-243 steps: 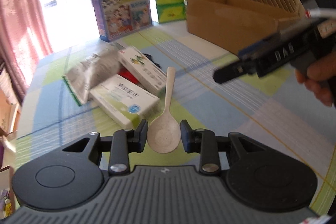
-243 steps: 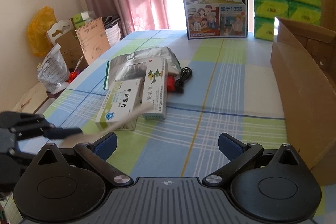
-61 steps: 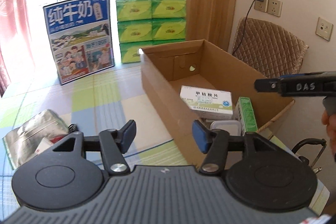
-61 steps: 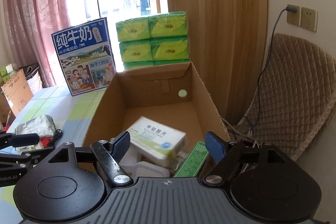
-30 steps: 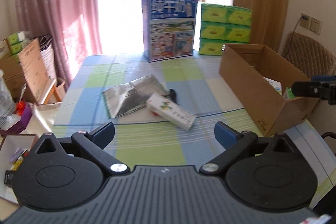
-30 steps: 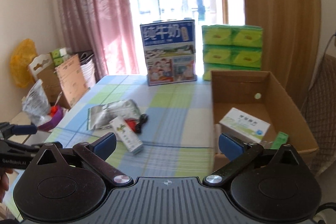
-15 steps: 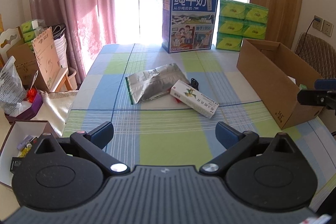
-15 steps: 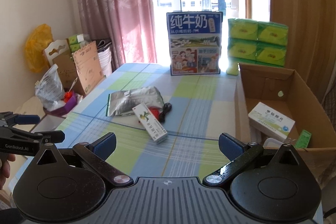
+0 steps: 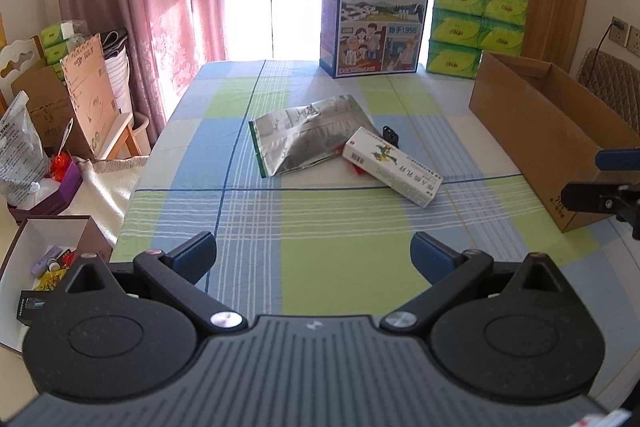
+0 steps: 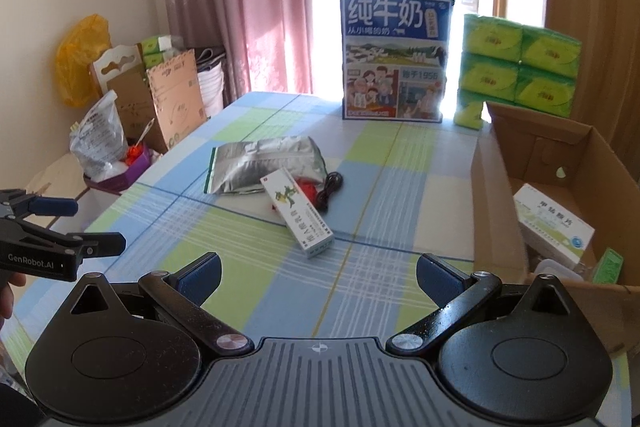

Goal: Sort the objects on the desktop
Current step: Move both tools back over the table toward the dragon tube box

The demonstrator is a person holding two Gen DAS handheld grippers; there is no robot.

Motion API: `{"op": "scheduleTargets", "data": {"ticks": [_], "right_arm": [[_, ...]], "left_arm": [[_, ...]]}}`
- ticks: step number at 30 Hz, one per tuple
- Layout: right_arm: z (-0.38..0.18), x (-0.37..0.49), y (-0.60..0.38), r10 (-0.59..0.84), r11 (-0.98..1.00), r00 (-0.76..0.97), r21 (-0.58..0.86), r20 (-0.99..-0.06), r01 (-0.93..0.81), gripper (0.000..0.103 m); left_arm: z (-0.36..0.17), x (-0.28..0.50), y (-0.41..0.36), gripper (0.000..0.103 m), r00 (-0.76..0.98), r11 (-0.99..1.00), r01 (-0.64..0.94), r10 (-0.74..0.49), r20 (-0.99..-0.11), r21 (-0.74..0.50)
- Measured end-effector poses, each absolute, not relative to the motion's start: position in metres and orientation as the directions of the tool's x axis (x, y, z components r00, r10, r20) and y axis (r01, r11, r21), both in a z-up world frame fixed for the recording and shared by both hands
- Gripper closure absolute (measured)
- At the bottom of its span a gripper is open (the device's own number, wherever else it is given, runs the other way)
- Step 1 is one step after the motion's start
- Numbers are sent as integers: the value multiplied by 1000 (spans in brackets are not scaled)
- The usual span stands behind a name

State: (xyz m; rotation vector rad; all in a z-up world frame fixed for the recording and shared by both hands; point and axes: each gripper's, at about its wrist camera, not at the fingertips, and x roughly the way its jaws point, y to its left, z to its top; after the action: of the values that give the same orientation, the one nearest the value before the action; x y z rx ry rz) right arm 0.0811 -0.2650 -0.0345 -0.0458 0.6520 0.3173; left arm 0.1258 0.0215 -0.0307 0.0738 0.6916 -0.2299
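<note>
A silver foil pouch (image 9: 305, 135) (image 10: 264, 163) lies mid-table on the checked cloth. Against its right side rests a long white ointment box (image 9: 393, 166) (image 10: 297, 213), with a small red item (image 10: 307, 191) and a black cable (image 10: 330, 187) beside it. The open cardboard box (image 9: 548, 131) (image 10: 500, 187) stands at the table's right edge and holds a white medicine box (image 10: 552, 223) and a green packet (image 10: 607, 265). My left gripper (image 9: 314, 253) is open and empty, well short of the objects. My right gripper (image 10: 318, 277) is open and empty too.
A blue milk carton case (image 9: 376, 15) and stacked green tissue packs (image 9: 476, 27) stand at the table's far edge. Left of the table are cardboard boxes (image 9: 80, 95), bags and a low white tray (image 9: 36, 255). A quilted chair (image 9: 612, 83) sits behind the cardboard box.
Both grippers have pulled back from the cardboard box, and more of the table shows now. Both stay open. The spoon held 8 s ago is no longer in the left gripper.
</note>
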Motion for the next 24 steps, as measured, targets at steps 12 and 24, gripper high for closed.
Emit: {"op": "scheduleTargets", "data": {"ticks": [12, 24], "right_arm": [[-72, 125, -242, 305, 933, 727, 41, -615, -356, 2], [-110, 163, -231, 298, 930, 705, 31, -643, -365, 2]], "left_arm": [[-60, 158, 32, 2, 731, 972, 237, -170, -661, 12], [-89, 195, 29, 2, 715, 969, 246, -173, -677, 12]]}}
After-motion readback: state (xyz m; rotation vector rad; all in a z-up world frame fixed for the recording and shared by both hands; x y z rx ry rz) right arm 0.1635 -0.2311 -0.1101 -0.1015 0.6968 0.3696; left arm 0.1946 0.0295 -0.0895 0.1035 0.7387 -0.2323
